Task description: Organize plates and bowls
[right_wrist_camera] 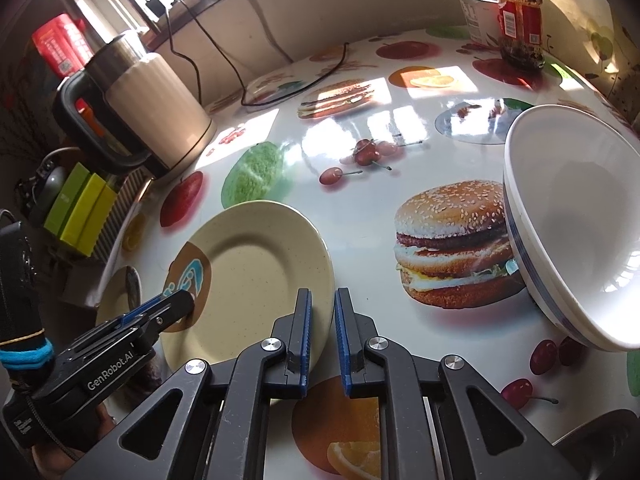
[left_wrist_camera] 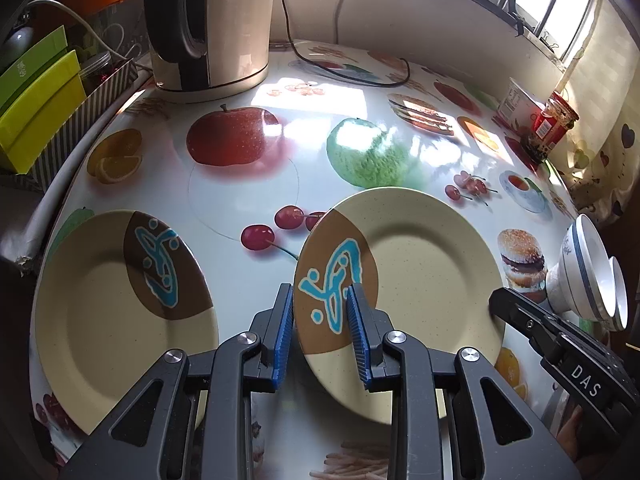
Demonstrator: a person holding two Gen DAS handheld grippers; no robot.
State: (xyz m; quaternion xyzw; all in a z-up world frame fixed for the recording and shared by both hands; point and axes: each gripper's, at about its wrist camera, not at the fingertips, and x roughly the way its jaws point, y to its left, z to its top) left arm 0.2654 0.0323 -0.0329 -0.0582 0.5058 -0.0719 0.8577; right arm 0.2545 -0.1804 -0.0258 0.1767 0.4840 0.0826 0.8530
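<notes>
Two cream plates with a brown patch and blue pattern lie on the fruit-print table. My left gripper (left_wrist_camera: pixel 320 296) straddles the near-left rim of the right plate (left_wrist_camera: pixel 420 264), jaws apart around its edge. The other plate (left_wrist_camera: pixel 100 312) lies flat to the left. My right gripper (right_wrist_camera: pixel 322 300) straddles the opposite rim of the same plate (right_wrist_camera: pixel 256 272), jaws slightly apart. The second plate (right_wrist_camera: pixel 116 300) shows behind the left gripper (right_wrist_camera: pixel 176 300). Stacked white bowls with blue bands (right_wrist_camera: pixel 580 240) stand on the right, also in the left wrist view (left_wrist_camera: pixel 588 272).
An electric kettle (left_wrist_camera: pixel 208 24) with its cable stands at the back. Green boxes in a striped holder (left_wrist_camera: pixel 36 108) sit at the left edge. A red-labelled jar (right_wrist_camera: pixel 520 20) and white tub (right_wrist_camera: pixel 476 16) stand at the far corner.
</notes>
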